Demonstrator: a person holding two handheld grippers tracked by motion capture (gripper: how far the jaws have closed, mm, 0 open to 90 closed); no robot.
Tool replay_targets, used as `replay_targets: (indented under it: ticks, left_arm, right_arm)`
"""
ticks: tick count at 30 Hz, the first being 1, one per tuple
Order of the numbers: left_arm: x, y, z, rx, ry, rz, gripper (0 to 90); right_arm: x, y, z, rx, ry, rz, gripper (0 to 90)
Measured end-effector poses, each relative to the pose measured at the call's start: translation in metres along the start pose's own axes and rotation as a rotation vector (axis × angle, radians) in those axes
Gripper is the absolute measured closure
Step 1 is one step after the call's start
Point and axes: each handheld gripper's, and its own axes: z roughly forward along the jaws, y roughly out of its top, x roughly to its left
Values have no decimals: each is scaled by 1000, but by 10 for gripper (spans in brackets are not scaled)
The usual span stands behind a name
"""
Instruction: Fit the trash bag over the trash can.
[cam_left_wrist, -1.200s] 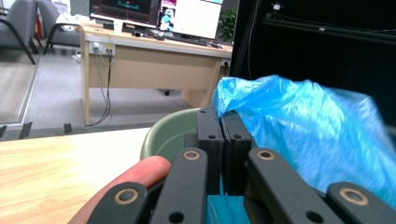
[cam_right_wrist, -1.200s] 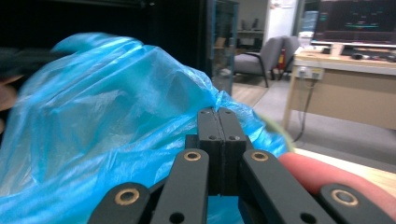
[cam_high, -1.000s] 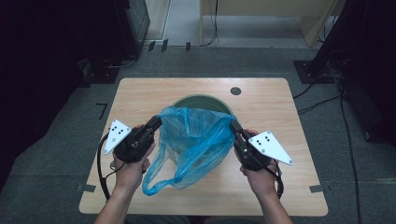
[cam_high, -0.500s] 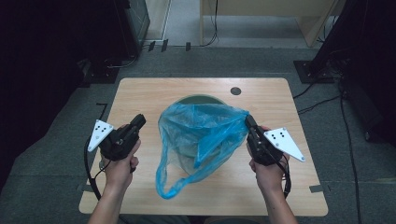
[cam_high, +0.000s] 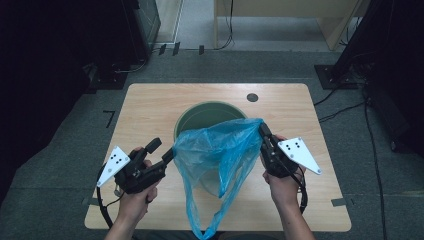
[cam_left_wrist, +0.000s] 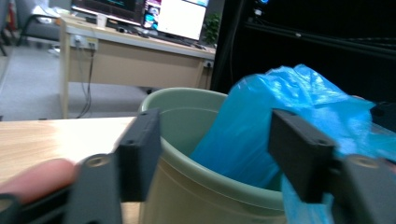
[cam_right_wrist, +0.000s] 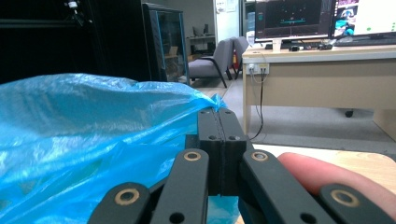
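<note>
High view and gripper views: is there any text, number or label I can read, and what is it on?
"7": a black mark shaped like that digit, on the floor left of the table; it may be just tape.
Monitors on the desk behind: the screen content is too blurred to read.
Blue bag and green bin: no print is visible.

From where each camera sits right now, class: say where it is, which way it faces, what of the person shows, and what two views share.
High view: above the table, looking forward and down; forearms, left tongs, right tongs.
Left gripper view: on the left tongs, just opened, facing the green bin; a fingertip shows.
Right gripper view: on the right tongs, shut on the blue bag, facing a desk; a finger shows.
Shared: all three show the bag.
</note>
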Motion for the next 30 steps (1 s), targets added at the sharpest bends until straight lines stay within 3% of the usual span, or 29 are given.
replay_targets:
  ticks: [3,9,13,17,21,22,23,26,30]
  left_arm:
    - [-7,-4,-3,3,-24,-26,273]
    - [-16,-13,-5,40,-40,8,267]
    - [-18,-7,-10,7,-21,-8,292]
    - [-26,-7,-14,6,-56,5,313]
    - [-40,-14,-10,50,-129,54,304]
    - [-49,-19,-6,87,-177,98,260]
    - [-49,-19,-6,87,-177,98,241]
    - [-64,-28,1,140,-212,176,222]
    - [-80,-39,7,180,-193,252,238]
  right_arm:
    - [0,0,-1,-9,-13,5,900]
    - [-2,-1,-1,-11,-41,9,900]
    - [-3,0,-1,-11,-66,15,900]
    - [-5,2,1,-13,-103,41,900]
    - [-3,4,3,-20,-119,48,900]
    - [-1,4,4,-20,-120,54,900]
    - [-1,4,4,-20,-120,54,900]
    - [4,6,4,-27,-115,52,900]
    - [10,7,4,-33,-103,47,900]
